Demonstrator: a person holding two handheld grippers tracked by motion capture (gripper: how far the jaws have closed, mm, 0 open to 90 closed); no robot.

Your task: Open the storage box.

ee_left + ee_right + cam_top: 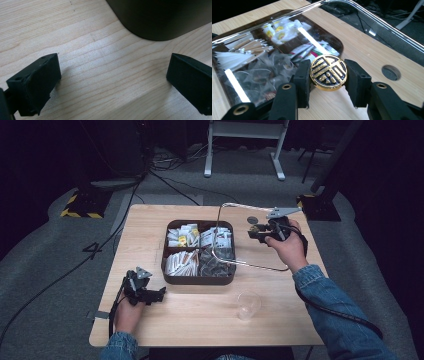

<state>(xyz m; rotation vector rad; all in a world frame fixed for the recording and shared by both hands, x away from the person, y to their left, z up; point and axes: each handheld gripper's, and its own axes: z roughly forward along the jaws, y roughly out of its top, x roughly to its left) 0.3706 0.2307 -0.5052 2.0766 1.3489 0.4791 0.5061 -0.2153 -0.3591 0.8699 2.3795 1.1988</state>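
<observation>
Glass lid (287,50) with gold knob (328,72) pinched between right gripper (328,82) jaws, above box (172,279); bare table (280,320) around. Left gripper (112,82) spread, empty, near box corner.

Both claws are matte black plastic, chunky and kind of 3D-printed looking. The right claw (328,75) has blocky rectangular jaws with brass-coloured rivets or eyelets set into the arms behind them. The left claw (112,85) has the same squared-off black jaws with tiny holes on top. Each one carries a grey three-cornered plate on top and trails a black cable. The person's wearing blue denim sleeves (340,310) on both arms.
</observation>
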